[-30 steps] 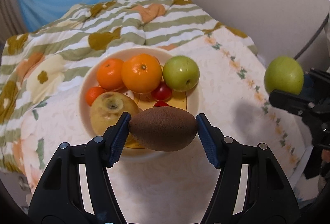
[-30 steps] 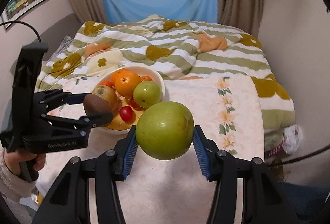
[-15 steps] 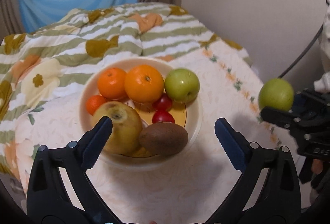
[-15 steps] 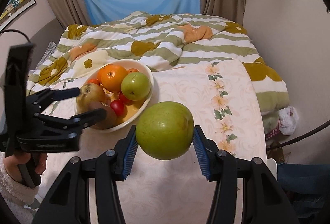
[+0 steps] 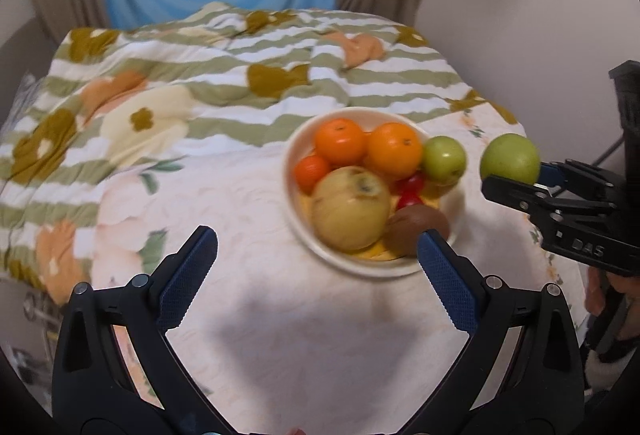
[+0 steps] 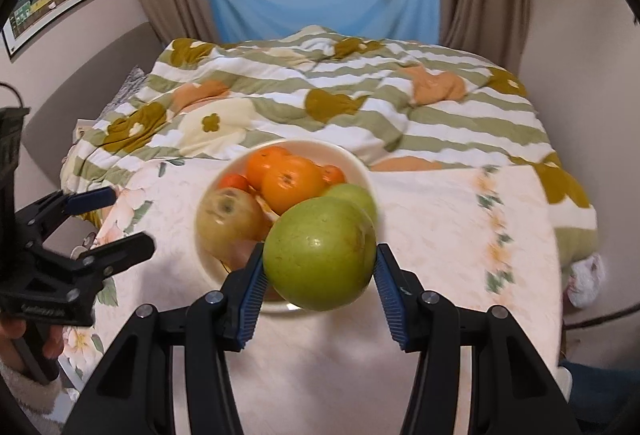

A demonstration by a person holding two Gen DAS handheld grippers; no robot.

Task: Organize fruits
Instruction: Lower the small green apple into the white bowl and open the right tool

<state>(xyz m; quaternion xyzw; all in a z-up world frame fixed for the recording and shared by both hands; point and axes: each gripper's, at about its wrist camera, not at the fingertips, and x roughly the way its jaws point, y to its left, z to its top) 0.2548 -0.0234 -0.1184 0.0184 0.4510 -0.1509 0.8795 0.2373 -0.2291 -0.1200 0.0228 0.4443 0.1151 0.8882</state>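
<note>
The kiwi point(image 5: 417, 229) has left the left gripper point(image 5: 317, 277) and now lies in the bowl point(image 5: 294, 203), at its near right rim beside the yellow apple point(image 5: 351, 209); that gripper has drawn back toward the table's near edge, jaws spread wide, nothing between them. The right gripper point(image 6: 320, 285) has closed in on the bowl, fingers clamped on a large green apple point(image 6: 322, 253) held above the near rim. In the bowl farther back: two red tomatoes point(image 5: 410, 191), a smaller green apple point(image 5: 444, 159), oranges point(image 5: 394, 149). The tablecloth point(image 5: 248, 203) runs to the far edge, where the striped quilt point(image 5: 208, 75) begins.
</note>
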